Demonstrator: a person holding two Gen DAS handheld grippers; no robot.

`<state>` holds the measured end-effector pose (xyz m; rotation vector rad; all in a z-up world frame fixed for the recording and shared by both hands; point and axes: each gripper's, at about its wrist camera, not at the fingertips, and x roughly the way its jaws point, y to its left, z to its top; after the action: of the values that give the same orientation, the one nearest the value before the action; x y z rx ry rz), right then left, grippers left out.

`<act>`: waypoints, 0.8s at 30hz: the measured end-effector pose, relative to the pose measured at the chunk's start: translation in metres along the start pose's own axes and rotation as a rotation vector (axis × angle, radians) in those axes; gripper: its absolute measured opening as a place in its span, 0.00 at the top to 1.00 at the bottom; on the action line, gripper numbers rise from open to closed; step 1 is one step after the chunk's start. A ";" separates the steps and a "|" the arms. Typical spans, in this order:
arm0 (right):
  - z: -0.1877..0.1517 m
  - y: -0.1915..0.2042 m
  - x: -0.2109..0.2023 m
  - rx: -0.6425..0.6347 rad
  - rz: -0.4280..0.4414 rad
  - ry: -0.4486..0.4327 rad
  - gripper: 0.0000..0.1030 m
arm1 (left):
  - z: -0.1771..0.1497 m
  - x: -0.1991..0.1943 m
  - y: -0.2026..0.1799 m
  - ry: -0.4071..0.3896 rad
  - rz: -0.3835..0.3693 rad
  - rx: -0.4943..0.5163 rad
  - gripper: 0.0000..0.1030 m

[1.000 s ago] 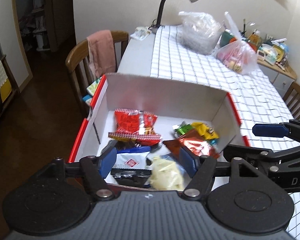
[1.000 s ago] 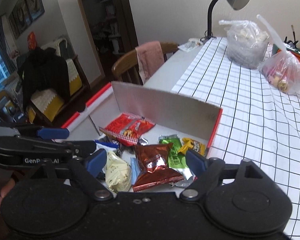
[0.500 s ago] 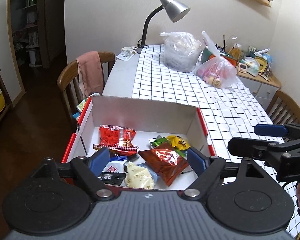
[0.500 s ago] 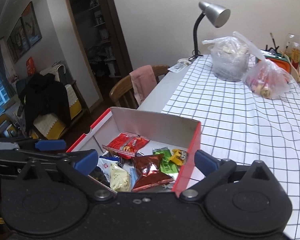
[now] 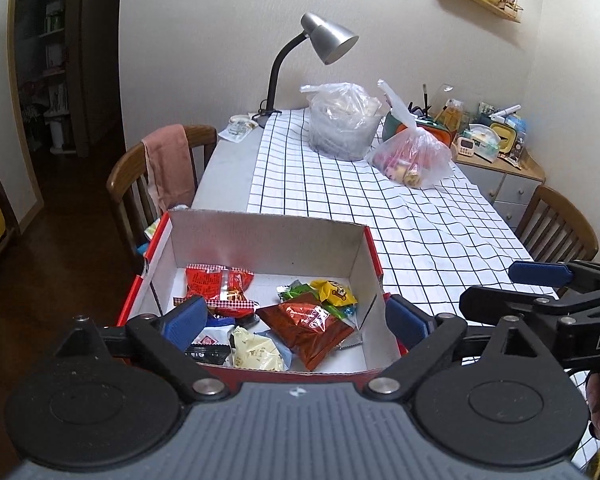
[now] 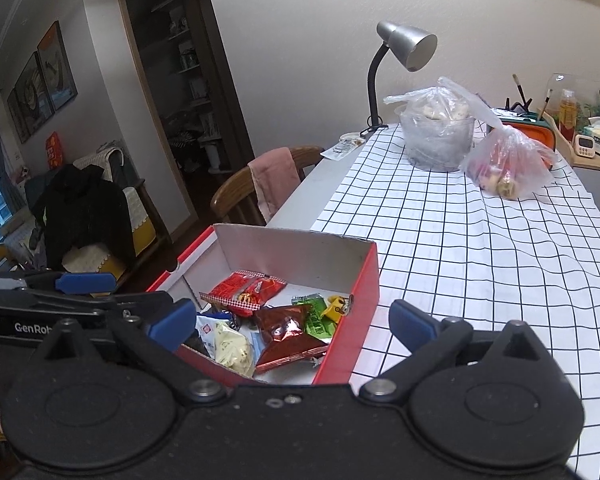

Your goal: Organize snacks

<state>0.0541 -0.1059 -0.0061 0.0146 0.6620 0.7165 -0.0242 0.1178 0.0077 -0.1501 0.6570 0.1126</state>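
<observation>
Both sets of jaws spread wide w/ nothing between; left gripper (image 5: 292, 318) has just been opening. Box (image 5: 268, 236) sits at counter's (image 5: 228, 172) near left edge, snacks loose inside. L to R: red pack (image 5: 216, 284), white pack (image 5: 256, 350), foil bag (image 5: 308, 322), yellow pack (image 5: 334, 292). Right gripper (image 6: 292, 324) hangs over box's right wall. Probably next pick: take one pack at a time, by its edge, clear of walls. Box's long axis runs across view; foil bag's runs diagonal, far-left to near-right
</observation>
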 end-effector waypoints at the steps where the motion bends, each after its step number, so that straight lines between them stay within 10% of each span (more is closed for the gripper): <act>1: -0.001 0.000 -0.001 0.001 0.001 0.001 0.00 | 0.000 -0.001 -0.001 0.000 0.006 0.003 0.06; 24: -0.010 -0.003 0.001 0.029 0.015 0.022 0.00 | -0.009 -0.003 -0.004 0.031 0.060 -0.008 0.06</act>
<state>0.0506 -0.1100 -0.0153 0.0388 0.6936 0.7228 -0.0314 0.1124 0.0033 -0.1398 0.6923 0.1713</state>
